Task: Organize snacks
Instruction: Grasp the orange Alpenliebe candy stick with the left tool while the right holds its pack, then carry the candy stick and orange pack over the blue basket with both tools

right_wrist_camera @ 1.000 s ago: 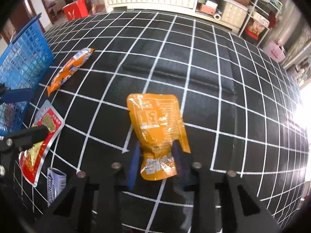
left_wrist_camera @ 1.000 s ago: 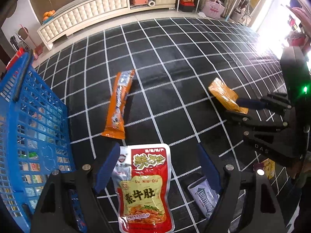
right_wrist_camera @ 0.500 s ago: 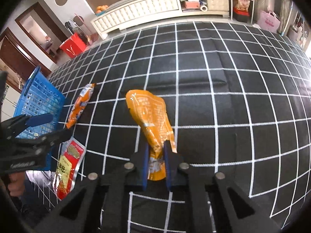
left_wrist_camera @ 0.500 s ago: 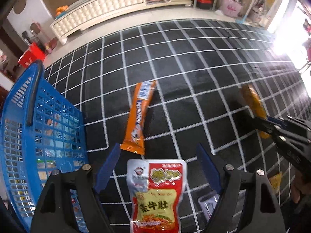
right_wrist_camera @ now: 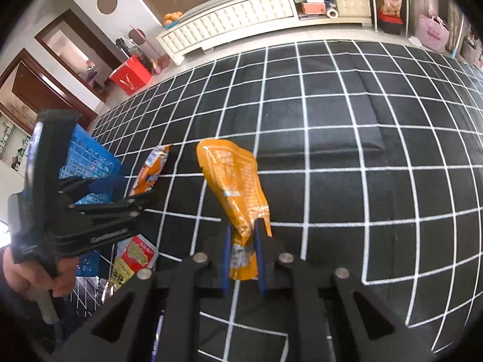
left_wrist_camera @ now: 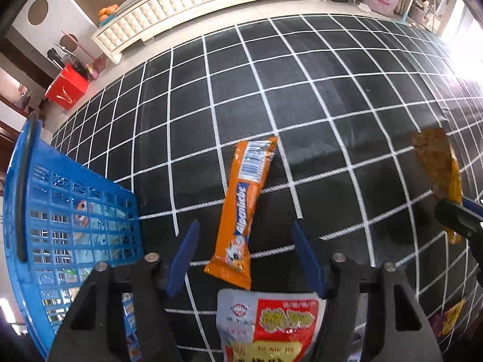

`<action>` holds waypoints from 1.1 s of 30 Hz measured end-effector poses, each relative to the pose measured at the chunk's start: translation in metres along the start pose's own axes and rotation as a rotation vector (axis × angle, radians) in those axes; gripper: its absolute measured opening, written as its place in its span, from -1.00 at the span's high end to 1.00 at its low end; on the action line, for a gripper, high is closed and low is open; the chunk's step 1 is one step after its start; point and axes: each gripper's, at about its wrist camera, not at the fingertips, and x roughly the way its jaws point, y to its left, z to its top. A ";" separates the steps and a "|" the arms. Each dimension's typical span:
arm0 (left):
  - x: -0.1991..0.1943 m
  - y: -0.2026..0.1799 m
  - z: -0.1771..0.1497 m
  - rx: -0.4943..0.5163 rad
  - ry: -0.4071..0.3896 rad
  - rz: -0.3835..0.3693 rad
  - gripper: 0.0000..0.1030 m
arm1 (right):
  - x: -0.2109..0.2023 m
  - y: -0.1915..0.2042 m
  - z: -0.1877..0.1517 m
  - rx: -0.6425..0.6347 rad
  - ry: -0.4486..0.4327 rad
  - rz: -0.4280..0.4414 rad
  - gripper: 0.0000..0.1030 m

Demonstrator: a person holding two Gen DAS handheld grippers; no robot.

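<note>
Right hand-held gripper (right_wrist_camera: 243, 255), clamped on the orange pouch (right_wrist_camera: 238, 187), had lifted it off the mat (right_wrist_camera: 362, 157), ready for the blue basket (right_wrist_camera: 87, 157); left hand-held gripper (left_wrist_camera: 244, 259) hung apart.

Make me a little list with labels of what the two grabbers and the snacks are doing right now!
right gripper: shut on the orange pouch, lifted off the mat
left gripper: open, empty, over the long orange packet
long orange packet: lying flat on the black grid mat
red and white pouch: flat on the mat, just below the long packet
blue basket: at the left, some packets already inside
</note>
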 end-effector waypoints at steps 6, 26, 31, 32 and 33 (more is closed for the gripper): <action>0.013 0.006 0.005 -0.025 0.025 -0.019 0.70 | 0.008 0.013 0.007 0.013 0.027 0.052 0.65; -0.127 0.043 -0.049 -0.041 -0.209 -0.159 0.75 | -0.066 0.097 0.013 -0.049 -0.062 -0.074 0.65; -0.162 0.063 -0.073 -0.034 -0.269 -0.155 0.75 | -0.094 0.125 0.008 -0.073 -0.101 -0.073 0.65; -0.168 0.069 -0.077 -0.039 -0.279 -0.160 0.75 | -0.098 0.132 0.007 -0.084 -0.109 -0.075 0.65; -0.175 0.076 -0.082 -0.045 -0.291 -0.166 0.75 | -0.101 0.138 0.007 -0.092 -0.114 -0.074 0.65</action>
